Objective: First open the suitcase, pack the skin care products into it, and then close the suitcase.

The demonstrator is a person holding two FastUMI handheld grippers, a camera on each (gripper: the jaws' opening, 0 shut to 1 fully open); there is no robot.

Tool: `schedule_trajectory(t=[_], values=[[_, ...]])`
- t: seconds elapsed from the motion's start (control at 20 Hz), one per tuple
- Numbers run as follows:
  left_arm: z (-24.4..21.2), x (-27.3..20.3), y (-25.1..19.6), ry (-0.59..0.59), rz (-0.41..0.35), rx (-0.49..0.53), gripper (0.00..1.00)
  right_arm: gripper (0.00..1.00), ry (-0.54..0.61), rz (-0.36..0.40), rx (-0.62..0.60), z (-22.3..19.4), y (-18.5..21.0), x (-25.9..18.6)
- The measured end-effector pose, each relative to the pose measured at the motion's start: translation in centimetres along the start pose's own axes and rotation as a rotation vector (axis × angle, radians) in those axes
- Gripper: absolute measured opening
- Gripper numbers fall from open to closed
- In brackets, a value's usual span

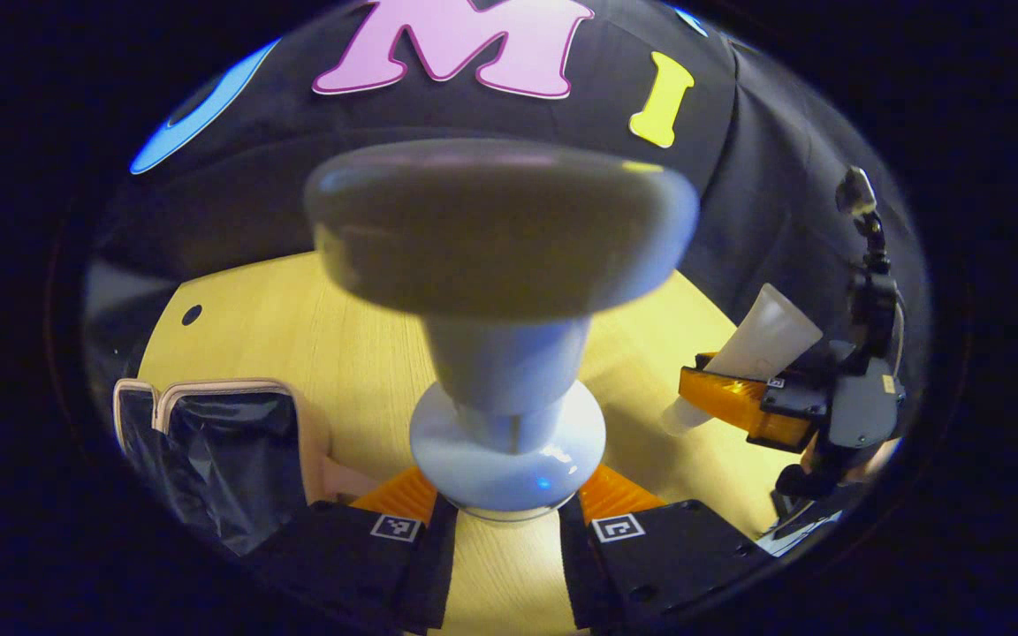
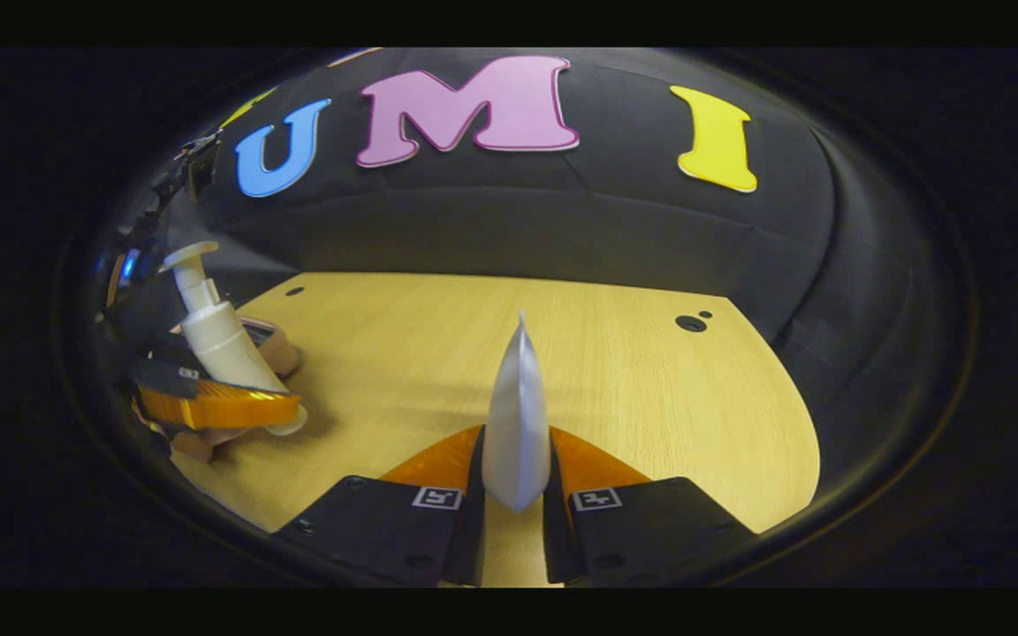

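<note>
My left gripper [image 1: 507,499] is shut on a white pump bottle [image 1: 509,433]; the bottle stands upright and its pump head looms close to the camera. An open suitcase [image 1: 208,389] with a pale pink rim and dark lining lies on the table at the lower left. My right gripper [image 2: 516,486] is shut on a white tube [image 2: 516,415], seen edge-on above the table. In the left gripper view the right gripper [image 1: 734,402] hangs at the right with the tube [image 1: 765,340] tilted. In the right gripper view the left gripper [image 2: 217,408] holds the pump bottle [image 2: 216,336] in front of the suitcase [image 2: 277,352].
A light wooden table [image 2: 650,397] with small round holes near its far edge spreads under both grippers. The black booth wall stands behind it. A hand shows under the gripper at the left of the right gripper view.
</note>
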State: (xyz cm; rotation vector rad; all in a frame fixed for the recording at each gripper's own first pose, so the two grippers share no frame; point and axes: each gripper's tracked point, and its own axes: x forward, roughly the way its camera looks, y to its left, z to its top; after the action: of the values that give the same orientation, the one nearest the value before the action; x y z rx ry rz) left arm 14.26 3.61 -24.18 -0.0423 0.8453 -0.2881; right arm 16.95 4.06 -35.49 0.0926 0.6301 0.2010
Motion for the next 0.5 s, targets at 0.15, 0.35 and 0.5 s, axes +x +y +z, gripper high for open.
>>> schedule_trajectory(t=[0.15, 0.35, 0.5], values=[[-1.9, -6.5, 4.9, 0.145, 0.043, -0.065, 0.55, 0.30, -0.035, 0.044, 0.003, 1.4, 3.2, -3.8], [-6.7, -11.1, 12.7, 0.363, 0.135, -0.075, 0.55, 0.30, -0.083, 0.107, 0.002, 3.2, 8.3, -6.4], [-11.2, -10.9, 18.3, 0.504, 0.200, -0.082, 0.55, 0.30, -0.109, 0.152, 0.000, 4.6, 12.1, -7.2]])
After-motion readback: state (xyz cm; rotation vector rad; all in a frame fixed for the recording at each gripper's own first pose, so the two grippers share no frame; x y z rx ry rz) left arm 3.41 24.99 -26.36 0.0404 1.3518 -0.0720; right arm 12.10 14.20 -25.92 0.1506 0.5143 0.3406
